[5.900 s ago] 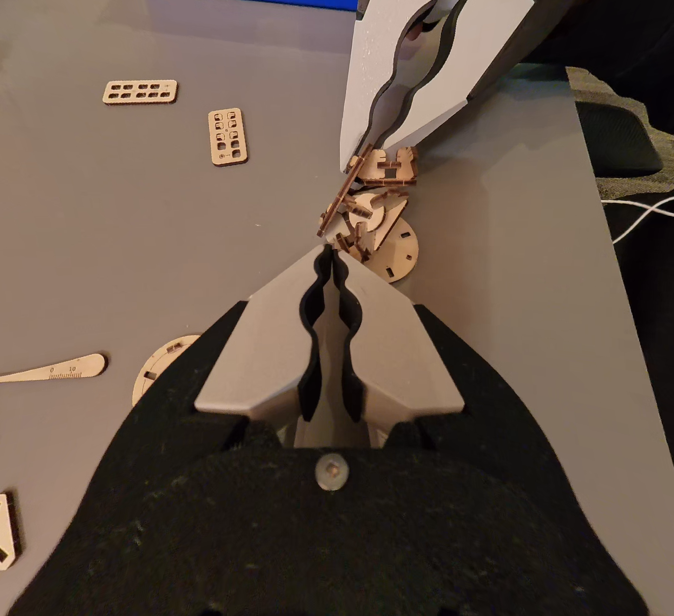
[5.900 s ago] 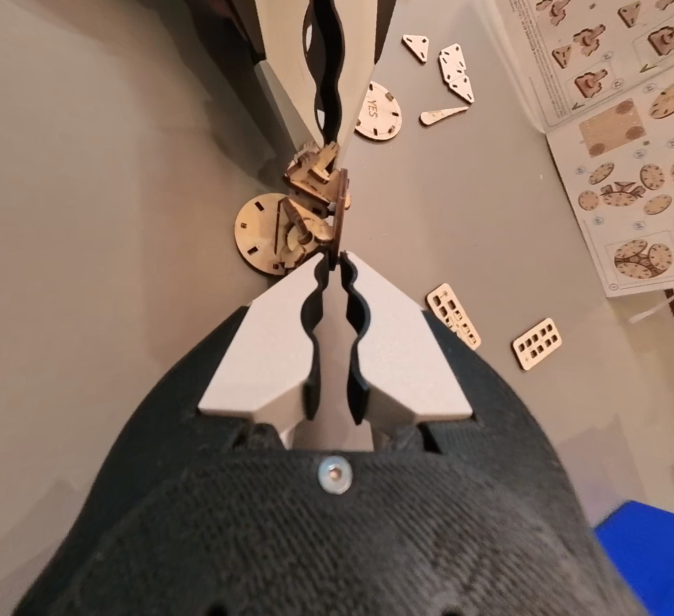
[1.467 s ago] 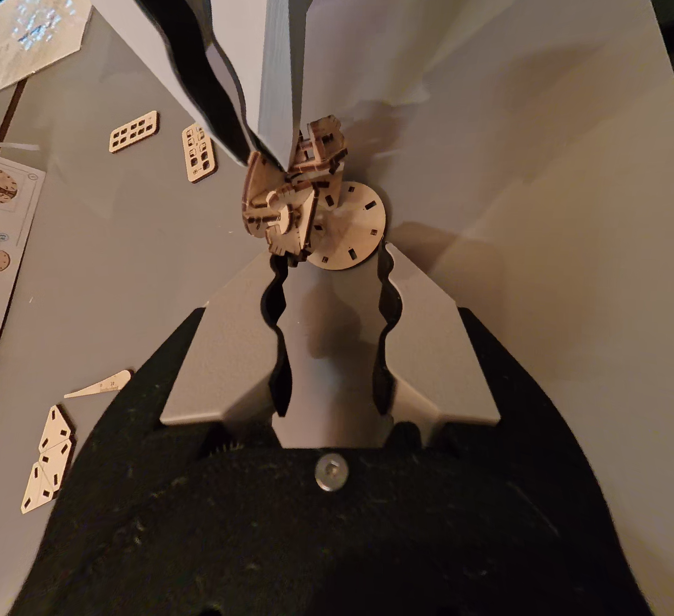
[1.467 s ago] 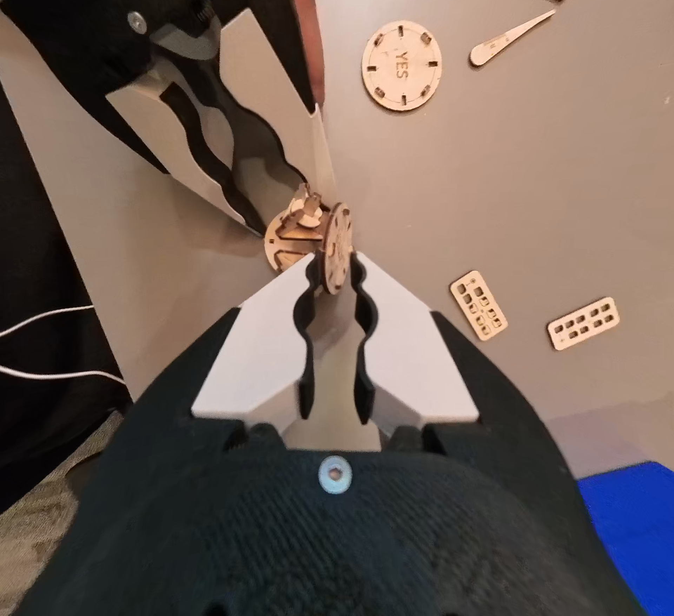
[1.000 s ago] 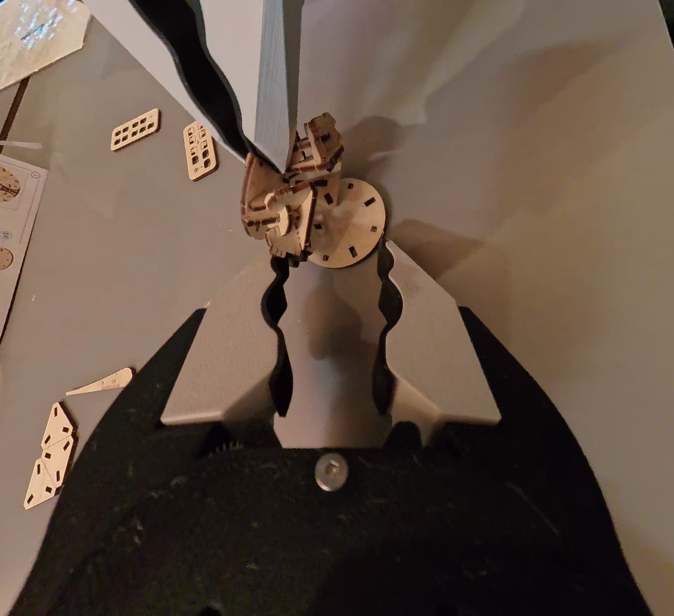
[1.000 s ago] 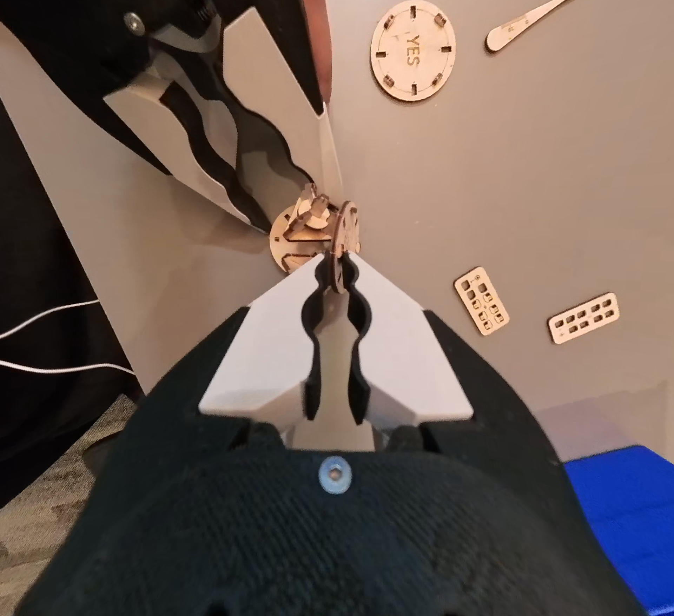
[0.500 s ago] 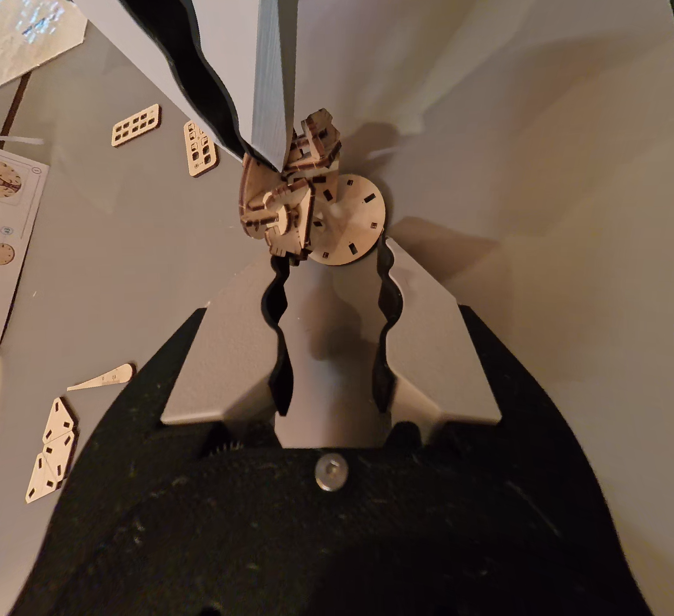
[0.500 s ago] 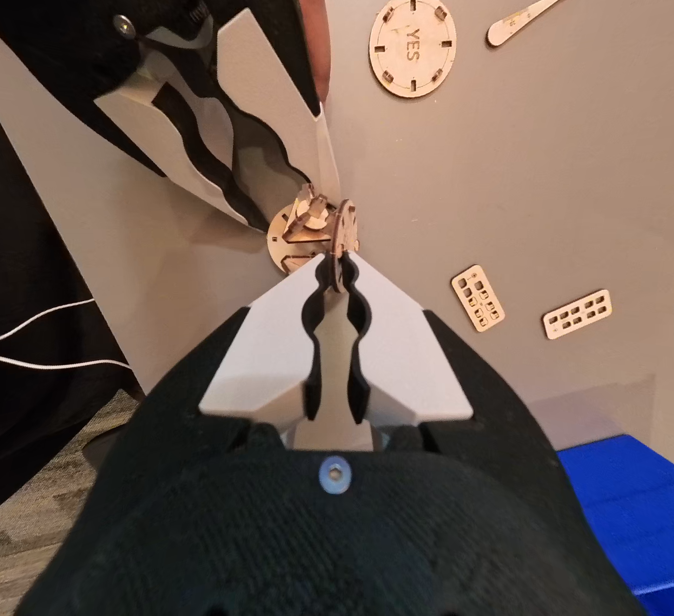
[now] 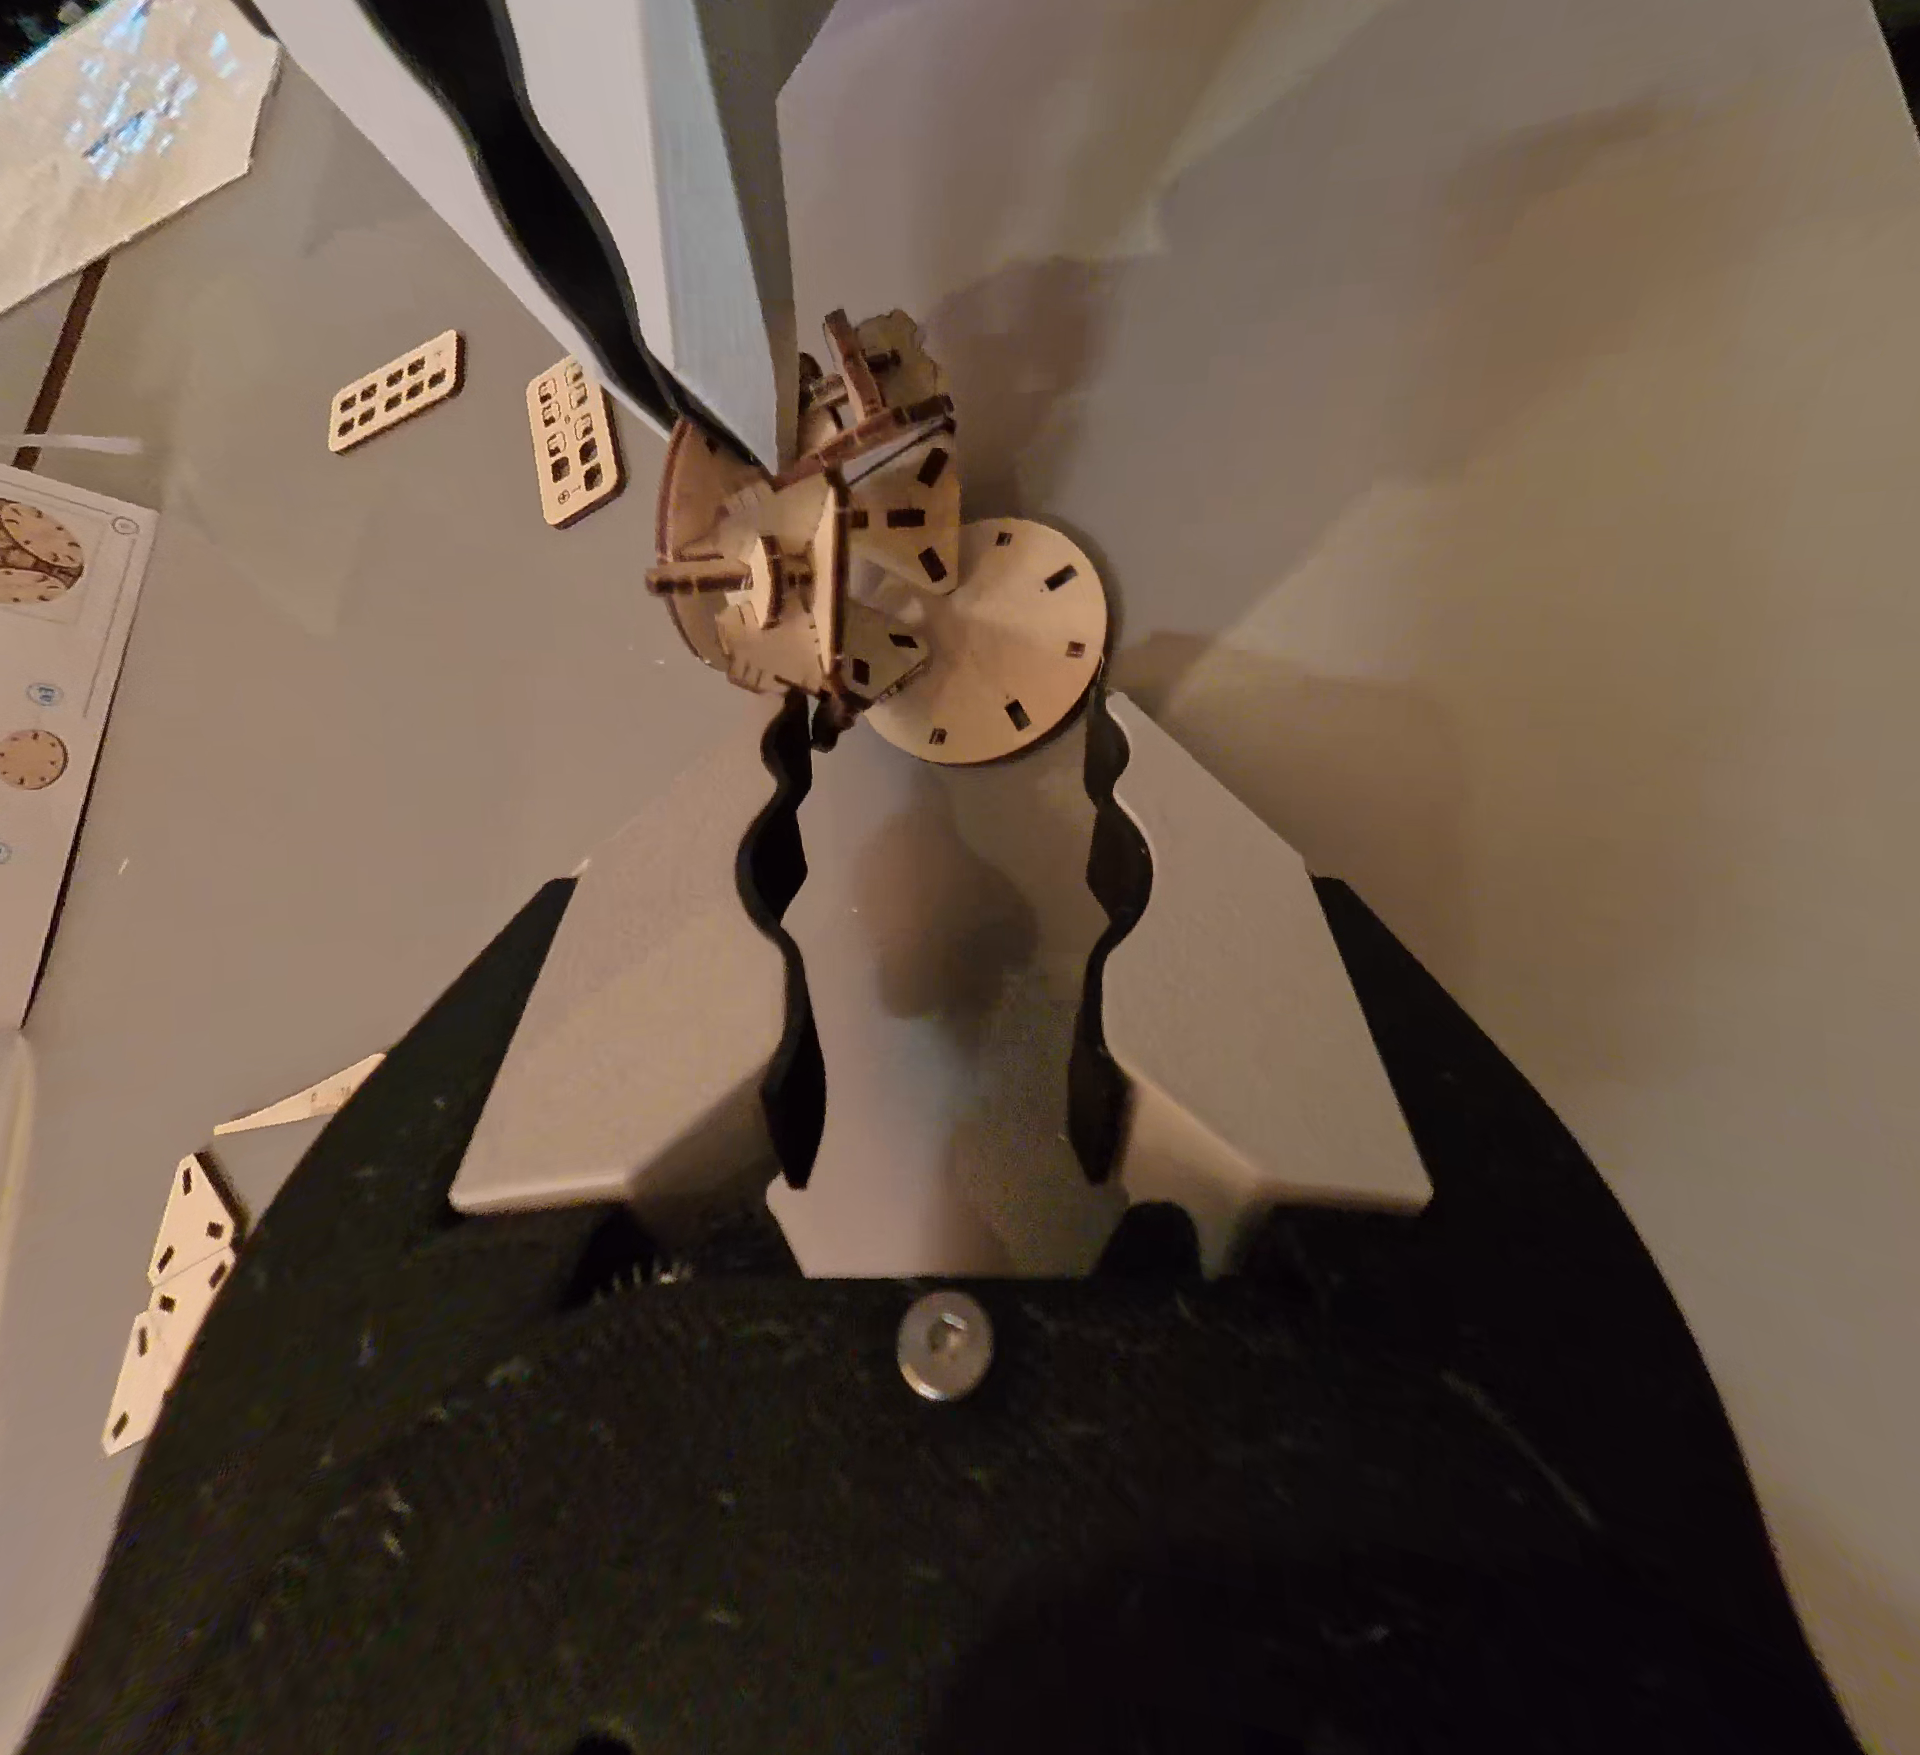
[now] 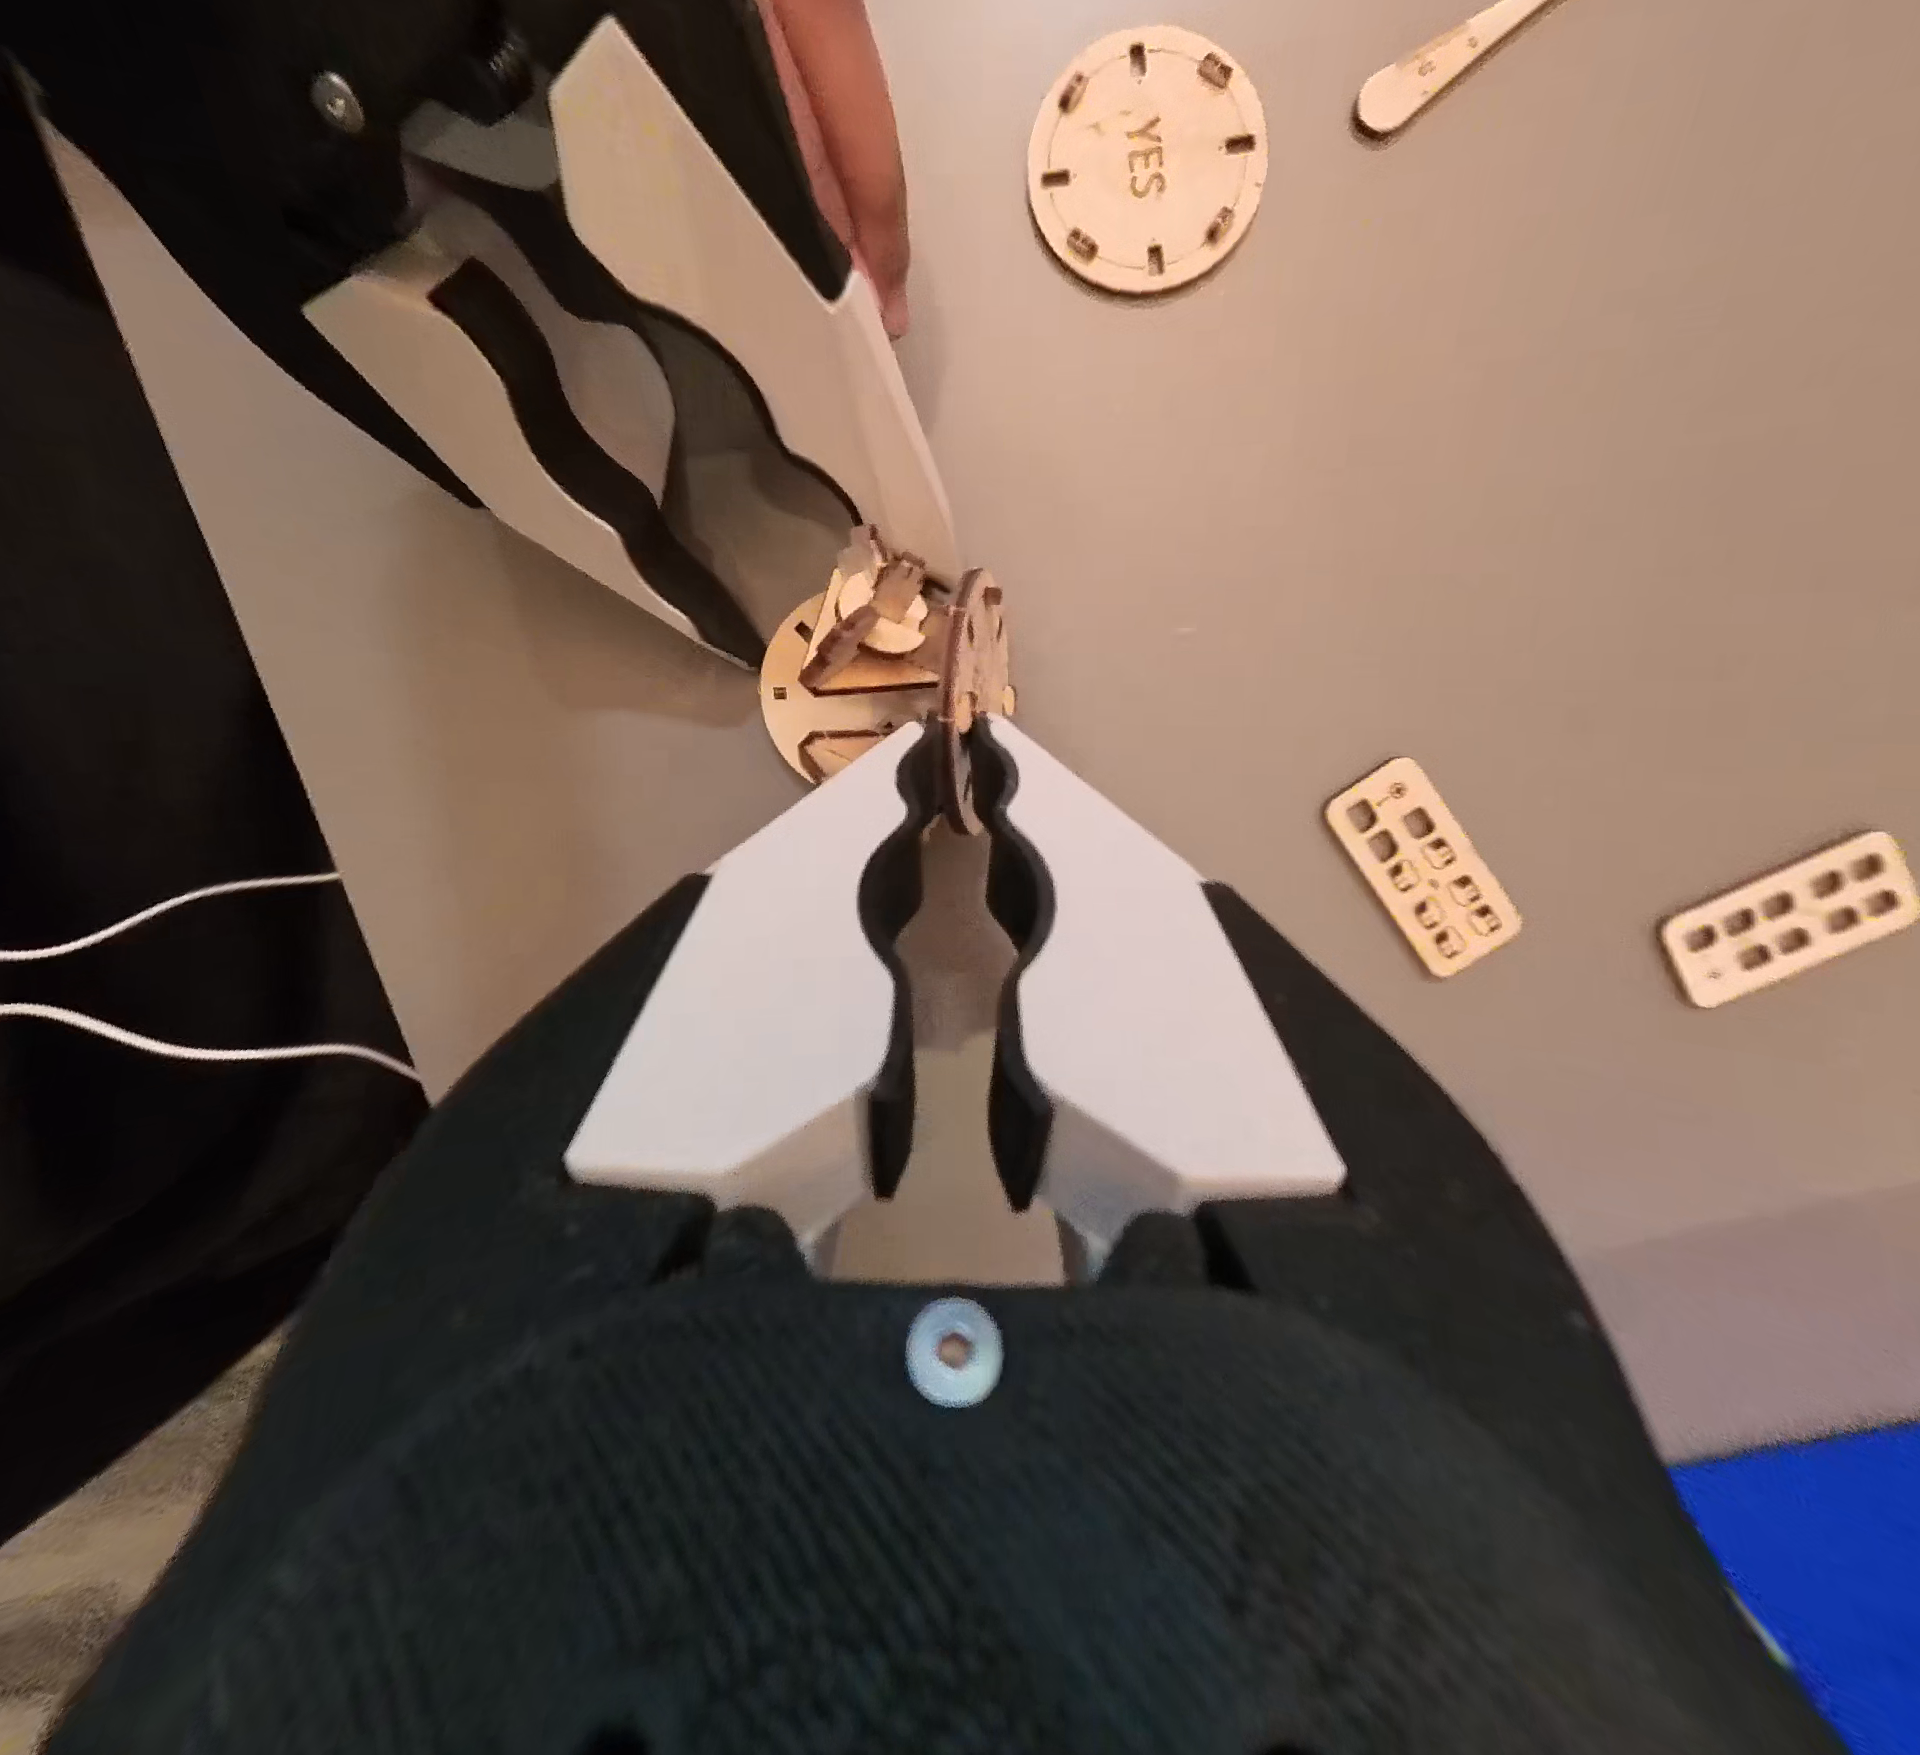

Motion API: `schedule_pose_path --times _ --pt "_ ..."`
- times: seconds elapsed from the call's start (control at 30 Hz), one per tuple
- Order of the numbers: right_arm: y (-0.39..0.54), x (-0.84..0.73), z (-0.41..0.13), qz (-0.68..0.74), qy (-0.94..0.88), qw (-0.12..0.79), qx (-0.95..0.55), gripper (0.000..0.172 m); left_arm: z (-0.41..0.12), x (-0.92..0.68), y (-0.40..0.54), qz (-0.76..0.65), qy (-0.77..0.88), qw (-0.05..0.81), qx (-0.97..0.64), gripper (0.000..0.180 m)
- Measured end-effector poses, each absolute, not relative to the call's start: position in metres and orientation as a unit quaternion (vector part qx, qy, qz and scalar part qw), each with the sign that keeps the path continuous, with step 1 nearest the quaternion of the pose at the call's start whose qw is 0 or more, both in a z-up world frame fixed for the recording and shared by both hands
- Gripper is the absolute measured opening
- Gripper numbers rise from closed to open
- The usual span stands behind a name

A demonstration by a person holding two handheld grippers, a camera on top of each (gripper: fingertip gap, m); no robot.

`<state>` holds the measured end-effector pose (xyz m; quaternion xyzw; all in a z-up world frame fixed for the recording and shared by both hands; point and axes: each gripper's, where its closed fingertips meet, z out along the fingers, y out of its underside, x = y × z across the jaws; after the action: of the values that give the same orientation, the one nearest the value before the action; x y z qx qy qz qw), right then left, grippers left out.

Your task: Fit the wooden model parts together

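Right wrist view: right gripper (image 10: 954, 749) clamps upright wooden disc (image 10: 966, 666); left gripper (image 9: 945, 729) spread wide, touching flat disc (image 9: 997, 645).

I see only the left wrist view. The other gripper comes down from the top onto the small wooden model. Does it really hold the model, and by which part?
Observer: Yes. In the right wrist view the right gripper is shut on the upright wooden disc at the side of the model. One black pad presses on each face of the disc, near its edge.
Operator: Thank you. Is there another round piece on the table that my view hides?
Observer: One. A flat wooden disc with slots around its rim and engraved writing lies alone on the grey table, beyond the model and not touching it.
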<state>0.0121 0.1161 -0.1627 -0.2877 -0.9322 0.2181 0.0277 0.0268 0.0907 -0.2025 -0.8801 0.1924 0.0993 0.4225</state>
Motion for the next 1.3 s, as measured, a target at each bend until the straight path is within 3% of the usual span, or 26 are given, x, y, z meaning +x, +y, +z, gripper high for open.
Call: schedule_pose_path --times 0.17,0.57,0.93,1.1,1.23,1.3 --pt "0.12 0.013 -0.164 0.226 -0.931 0.033 -0.286 0.003 -0.203 0.028 0.089 0.096 0.199 0.42 -0.88 0.05" --pt "0.111 0.014 -0.162 0.118 -0.955 0.154 -0.224 0.002 -0.203 0.031 0.088 0.112 0.215 0.423 -0.873 0.042" --pt "0.112 0.014 -0.161 0.138 -0.949 0.181 -0.219 0.003 -0.204 0.032 0.088 0.125 0.222 0.423 -0.87 0.038" --pt "0.116 0.012 -0.159 0.171 -0.938 0.194 -0.232 0.014 -0.204 0.032 0.088 0.128 0.223 0.423 -0.869 0.039" --pt "0.113 0.016 -0.149 0.236 -0.922 0.164 -0.261 0.045 -0.204 0.032 0.088 0.128 0.223 0.422 -0.87 0.036" --pt "0.113 0.018 -0.143 0.272 -0.909 0.153 -0.278 0.043 -0.204 0.032 0.088 0.128 0.223 0.42 -0.87 0.035"
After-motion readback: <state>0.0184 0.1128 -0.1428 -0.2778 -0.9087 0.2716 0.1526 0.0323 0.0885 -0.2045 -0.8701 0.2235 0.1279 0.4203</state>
